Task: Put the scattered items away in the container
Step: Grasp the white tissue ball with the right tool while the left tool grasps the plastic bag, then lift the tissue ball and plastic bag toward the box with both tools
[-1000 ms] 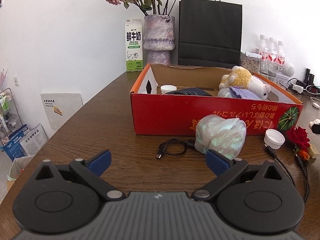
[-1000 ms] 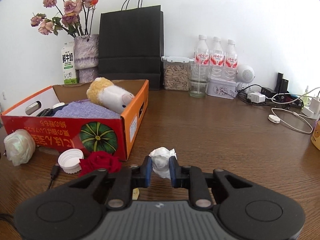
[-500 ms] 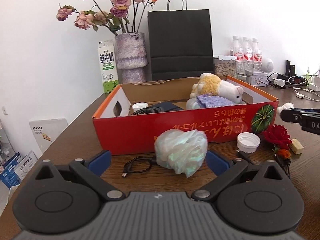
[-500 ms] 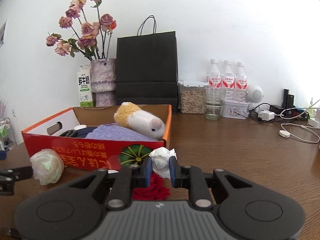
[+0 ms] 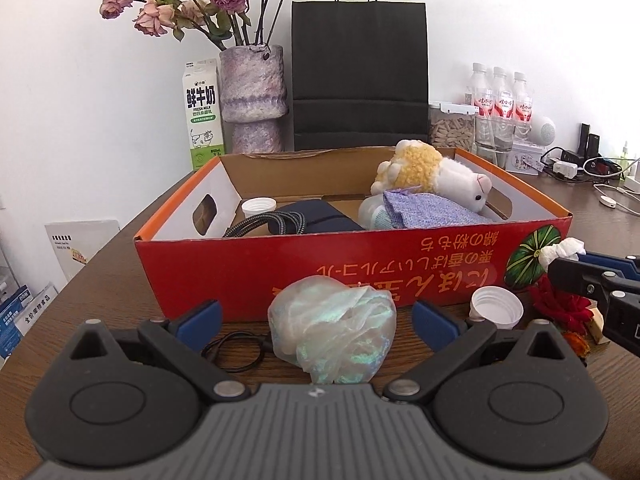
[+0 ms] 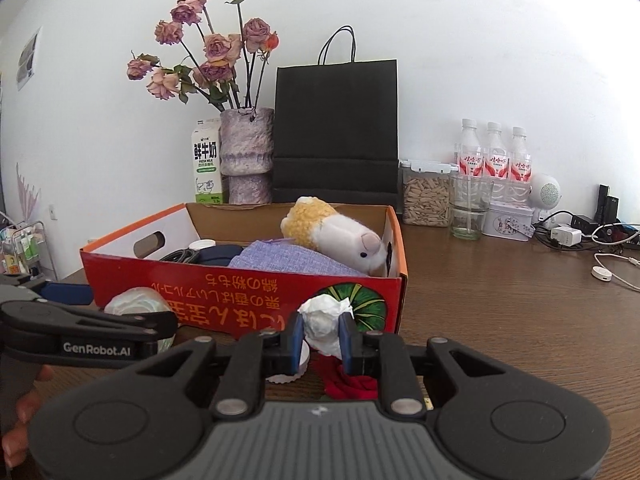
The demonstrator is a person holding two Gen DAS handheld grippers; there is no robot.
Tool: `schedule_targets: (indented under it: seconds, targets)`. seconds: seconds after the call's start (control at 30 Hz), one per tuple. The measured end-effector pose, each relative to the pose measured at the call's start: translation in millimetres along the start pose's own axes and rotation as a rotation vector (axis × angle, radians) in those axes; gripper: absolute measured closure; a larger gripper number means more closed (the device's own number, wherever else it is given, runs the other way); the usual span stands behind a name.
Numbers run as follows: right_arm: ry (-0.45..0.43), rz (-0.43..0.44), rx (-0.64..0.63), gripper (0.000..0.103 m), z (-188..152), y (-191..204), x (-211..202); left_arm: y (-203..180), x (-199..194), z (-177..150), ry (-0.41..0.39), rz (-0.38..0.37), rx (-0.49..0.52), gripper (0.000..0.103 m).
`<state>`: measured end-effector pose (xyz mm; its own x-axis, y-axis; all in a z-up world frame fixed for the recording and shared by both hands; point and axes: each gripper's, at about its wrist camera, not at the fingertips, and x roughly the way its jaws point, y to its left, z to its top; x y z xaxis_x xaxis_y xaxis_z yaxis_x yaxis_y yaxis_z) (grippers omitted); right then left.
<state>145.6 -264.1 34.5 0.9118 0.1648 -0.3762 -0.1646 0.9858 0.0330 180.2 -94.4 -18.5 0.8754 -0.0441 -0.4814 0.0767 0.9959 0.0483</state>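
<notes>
A red cardboard box (image 5: 400, 264) stands on the wooden table and holds a plush toy (image 5: 436, 176), a purple cloth, a dark pouch and a white cap. My left gripper (image 5: 316, 322) is open, its blue pads on either side of a crumpled iridescent plastic bag (image 5: 332, 340) in front of the box. My right gripper (image 6: 320, 338) is shut on a crumpled white tissue (image 6: 326, 322), held above the table near the box's front right corner (image 6: 394, 292). The tissue also shows in the left wrist view (image 5: 560, 250).
A black cable (image 5: 236, 350), a white bottle cap (image 5: 496, 307) and a red fabric rose (image 5: 564, 310) lie on the table before the box. Behind it stand a milk carton (image 5: 203, 116), a vase (image 5: 254, 96), a black paper bag (image 5: 358, 76), bottles (image 6: 494, 160) and chargers.
My right gripper has lifted the tissue off the table and carried it left toward the box. My left gripper has shifted so the plastic bag now sits centred between its open fingers.
</notes>
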Motion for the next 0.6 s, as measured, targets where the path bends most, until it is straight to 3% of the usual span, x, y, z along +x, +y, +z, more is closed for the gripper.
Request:
schedule_targets:
  seconds: [0.1, 0.2, 0.23, 0.27, 0.37, 0.6]
  targets:
    - [0.0, 0.002, -0.015, 0.085, -0.1, 2.1, -0.1, 1.9, 0.7, -0.1, -0.002, -0.019, -0.017, 0.001]
    - [0.003, 0.003, -0.026, 0.085, 0.2, 3.9, 0.6, 3.6, 2.5, 0.4, 0.009, -0.032, -0.026, 0.014]
    - [0.004, 0.004, -0.027, 0.085, 0.4, 3.9, 0.7, 3.7, 4.0, 0.5, 0.018, -0.035, -0.028, 0.022]
    - [0.005, 0.004, -0.026, 0.085, 0.4, 3.7, 0.8, 4.4, 5.3, 0.5, 0.031, -0.044, -0.031, 0.038]
    - [0.007, 0.003, -0.023, 0.084, 0.8, 3.1, 1.3, 6.7, 5.3, -1.0, 0.043, -0.063, -0.048, 0.055]
    - [0.004, 0.006, -0.022, 0.084, 0.9, 2.6, 1.0, 9.5, -0.7, -3.0, 0.026, -0.068, -0.072, 0.057]
